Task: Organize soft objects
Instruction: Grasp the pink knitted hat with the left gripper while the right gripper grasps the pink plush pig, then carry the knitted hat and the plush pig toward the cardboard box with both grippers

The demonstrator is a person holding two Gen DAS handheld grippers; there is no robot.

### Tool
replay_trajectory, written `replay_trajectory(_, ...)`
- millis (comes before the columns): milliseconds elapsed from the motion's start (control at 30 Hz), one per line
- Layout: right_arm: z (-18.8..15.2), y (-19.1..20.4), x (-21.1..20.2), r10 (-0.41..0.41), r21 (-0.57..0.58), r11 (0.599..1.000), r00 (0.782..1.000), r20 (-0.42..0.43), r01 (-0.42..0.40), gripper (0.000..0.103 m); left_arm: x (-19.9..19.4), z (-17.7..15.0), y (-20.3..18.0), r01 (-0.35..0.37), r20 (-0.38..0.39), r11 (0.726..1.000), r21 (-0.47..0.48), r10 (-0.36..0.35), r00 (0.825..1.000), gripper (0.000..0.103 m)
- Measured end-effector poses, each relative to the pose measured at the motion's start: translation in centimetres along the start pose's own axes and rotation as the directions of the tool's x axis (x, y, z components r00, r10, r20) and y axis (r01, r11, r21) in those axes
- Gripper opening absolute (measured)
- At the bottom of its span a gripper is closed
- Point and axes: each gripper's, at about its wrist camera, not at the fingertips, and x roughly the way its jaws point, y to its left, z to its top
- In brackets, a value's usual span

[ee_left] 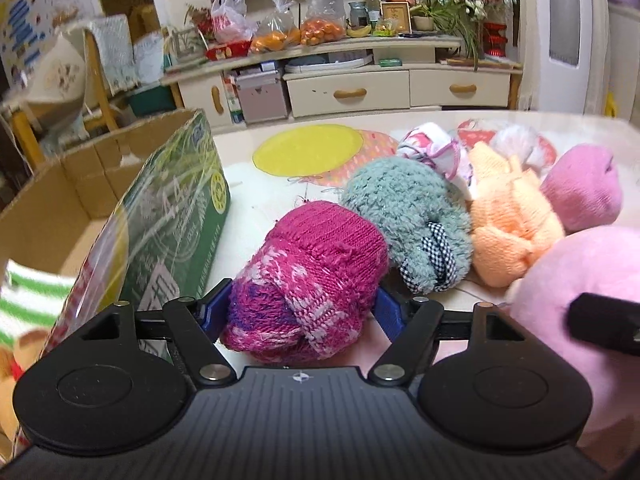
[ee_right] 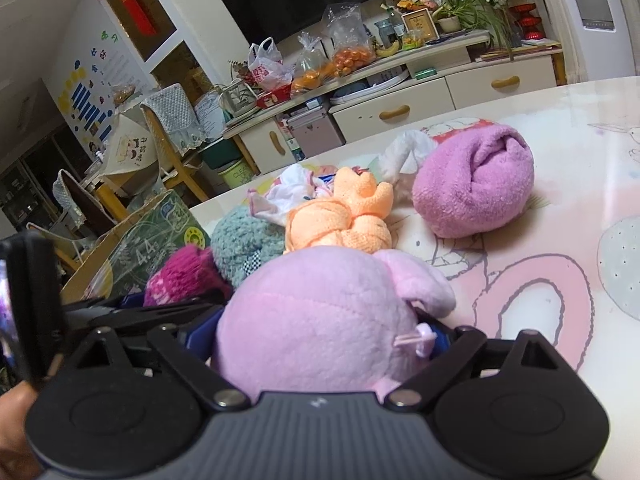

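Your left gripper (ee_left: 302,312) is clamped on a magenta knit bundle (ee_left: 308,280), its blue fingers (ee_left: 386,312) pressed to both sides. At ten o'clock stands an open cardboard box (ee_left: 176,216), a striped cloth (ee_left: 32,300) inside. At one o'clock lie a teal fuzzy bundle (ee_left: 404,208), then an orange towel (ee_left: 508,224). Your right gripper (ee_right: 316,332) appears closed on a pink plush toy (ee_right: 316,320), though the toy hides most of its fingers. A purple rolled towel (ee_right: 476,180) rests on the table (ee_right: 580,140) at one o'clock.
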Motion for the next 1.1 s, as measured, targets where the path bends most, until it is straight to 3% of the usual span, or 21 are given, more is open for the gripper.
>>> replay_trajectory(667, -1.4, 2.8, -1.1, -0.099, -0.065, 0.993, 0.994, 0.040, 0.102, 0.092, -2.9, -1.3, 0.6, 0.135, -0.037, 0.983, -0.123, -0.140, 0.989, 0.087)
replay_trajectory(1100, -0.4, 5.7, -3.9, -0.134, -0.089, 0.986, 0.986, 0.102, 0.143, 0.092, -6.0, -0.4, 1.6, 0.213, 0.052, 0.968, -0.131, -0.208, 0.977, 0.087)
